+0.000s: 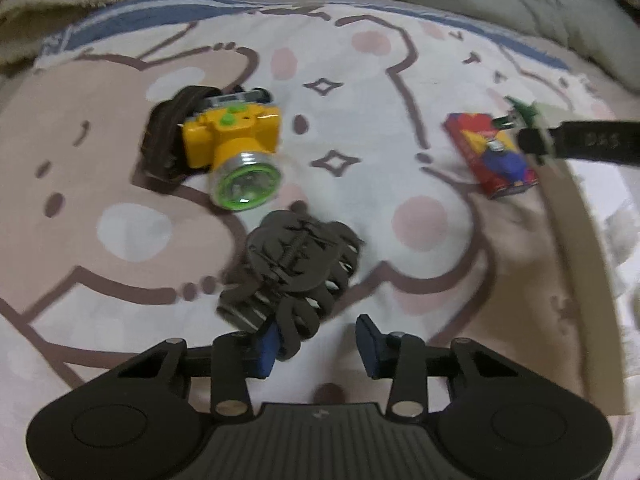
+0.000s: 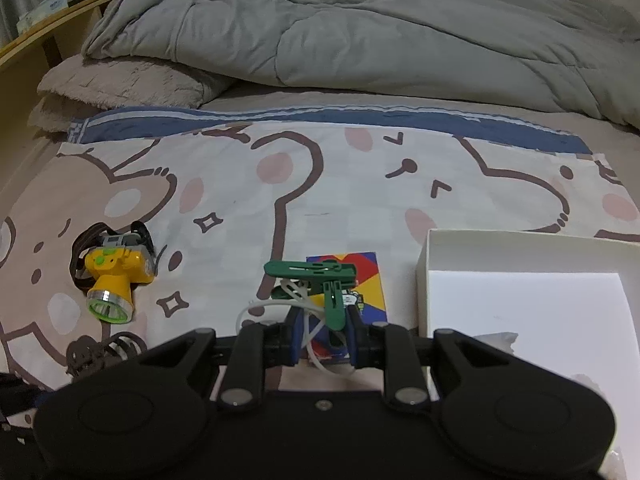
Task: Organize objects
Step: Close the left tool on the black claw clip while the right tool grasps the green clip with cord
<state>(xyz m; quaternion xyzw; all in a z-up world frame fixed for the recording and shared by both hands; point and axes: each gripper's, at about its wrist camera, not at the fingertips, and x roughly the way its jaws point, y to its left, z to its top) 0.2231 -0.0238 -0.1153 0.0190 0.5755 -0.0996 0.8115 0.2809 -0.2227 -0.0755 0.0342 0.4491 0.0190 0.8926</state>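
Observation:
A dark brown hair claw clip (image 1: pixel 292 268) lies on the bear-print sheet just ahead of my open left gripper (image 1: pixel 320 350); its near end sits by the left blue pad (image 1: pixel 266 350). A yellow headlamp with a green lens (image 1: pixel 232 148) and brown strap lies beyond it, and it also shows in the right wrist view (image 2: pixel 114 280). My right gripper (image 2: pixel 322 340) is shut on a green plastic clip with a white cord (image 2: pixel 320 280), held above a red, yellow and blue card box (image 2: pixel 360 280). In the left wrist view that box (image 1: pixel 492 156) lies at the right under the right gripper's finger (image 1: pixel 580 142).
A white open box (image 2: pixel 520 280) stands on the bed at the right, with something white crumpled inside. A grey quilt (image 2: pixel 360 32) and a beige pillow (image 2: pixel 120 80) lie along the far side. A wooden shelf (image 2: pixel 48 24) is at the far left.

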